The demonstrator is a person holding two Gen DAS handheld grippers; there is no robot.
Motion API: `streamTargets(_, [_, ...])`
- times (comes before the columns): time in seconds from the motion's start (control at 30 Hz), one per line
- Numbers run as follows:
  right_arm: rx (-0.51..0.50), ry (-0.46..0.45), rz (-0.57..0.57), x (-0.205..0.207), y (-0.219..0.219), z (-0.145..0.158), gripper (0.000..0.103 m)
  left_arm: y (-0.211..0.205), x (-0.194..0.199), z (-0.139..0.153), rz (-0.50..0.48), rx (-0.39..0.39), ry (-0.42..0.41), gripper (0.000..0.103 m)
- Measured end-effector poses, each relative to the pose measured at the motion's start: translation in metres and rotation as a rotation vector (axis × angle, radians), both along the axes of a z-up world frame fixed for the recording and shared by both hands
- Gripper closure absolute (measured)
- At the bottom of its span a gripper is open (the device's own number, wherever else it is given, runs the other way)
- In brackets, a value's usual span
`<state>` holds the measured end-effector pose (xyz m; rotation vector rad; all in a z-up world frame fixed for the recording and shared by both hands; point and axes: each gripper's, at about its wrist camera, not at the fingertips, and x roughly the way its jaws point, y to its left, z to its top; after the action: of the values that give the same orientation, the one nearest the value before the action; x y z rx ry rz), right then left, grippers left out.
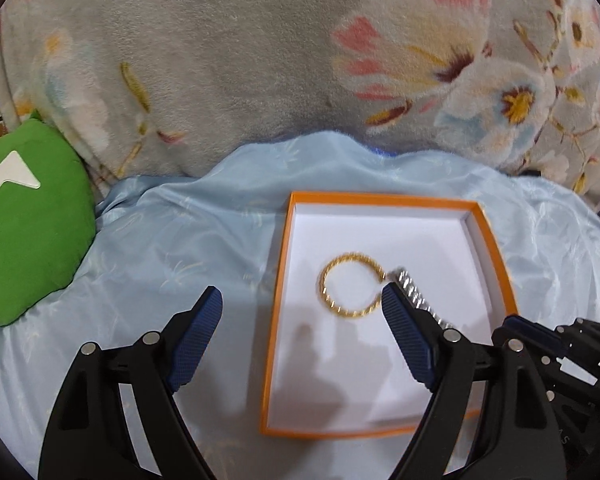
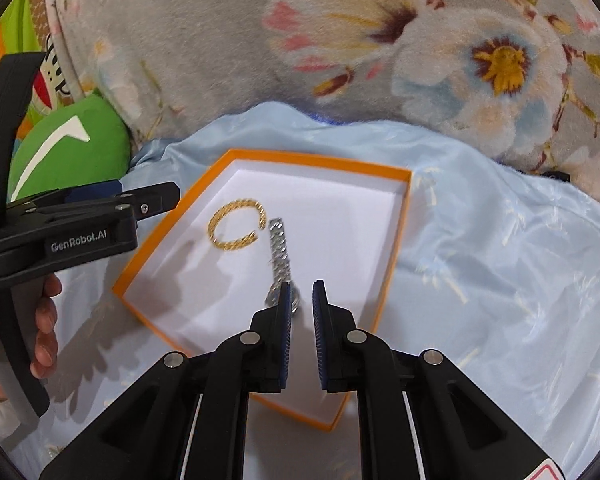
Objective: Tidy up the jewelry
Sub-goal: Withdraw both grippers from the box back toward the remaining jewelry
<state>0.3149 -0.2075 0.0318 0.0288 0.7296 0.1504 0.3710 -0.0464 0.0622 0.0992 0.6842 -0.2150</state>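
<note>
An orange-rimmed box (image 1: pixel 380 200) with a white floor lies on light blue satin cloth. Inside it lie a twisted gold bangle (image 1: pixel 324 286) and, touching its right side, a silver chain bracelet (image 1: pixel 409 283). My left gripper (image 1: pixel 302 292) hangs open over the box's left edge with nothing between its blue pads; its right finger covers part of the chain. In the right wrist view the box (image 2: pixel 320 160), bangle (image 2: pixel 232 246) and chain (image 2: pixel 278 244) show again. My right gripper (image 2: pixel 302 284) is shut and empty just above the chain's near end.
A green cushion (image 1: pixel 28 232) lies to the left of the box. A grey floral fleece blanket (image 1: pixel 260 60) rises behind it. The blue cloth (image 2: pixel 500 260) spreads wide to the right. A hand (image 2: pixel 46 320) holds the left gripper's handle at the left edge.
</note>
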Motion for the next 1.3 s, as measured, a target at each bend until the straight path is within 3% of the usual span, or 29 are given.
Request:
streamTargets(0.23, [0.02, 0.012, 0.007, -0.032, 0.011, -0.003, 0.092, 0.005, -0.036, -0.016, -0.01, 0.058, 0.019, 0.024])
streamTargets(0.37, [0.014, 0.005, 0.001, -0.058, 0.013, 0.001, 0.084, 0.012, -0.062, -0.02, -0.016, 0.036, 0.047, 0.024])
streamTargets(0.83, [0.033, 0.057, 0.006, -0.185, 0.031, -0.009, 0.075, 0.048, -0.18, -0.025, 0.055, -0.013, 0.09, 0.024])
streamTargets(1.2, [0.052, 0.073, -0.03, -0.244, 0.037, -0.021, 0.072, 0.064, -0.233, -0.041, 0.111, -0.068, 0.131, 0.024])
streamTargets(1.3, [0.039, 0.075, -0.051, -0.261, 0.034, -0.027, 0.065, 0.067, -0.247, -0.051, 0.12, -0.066, 0.149, 0.024])
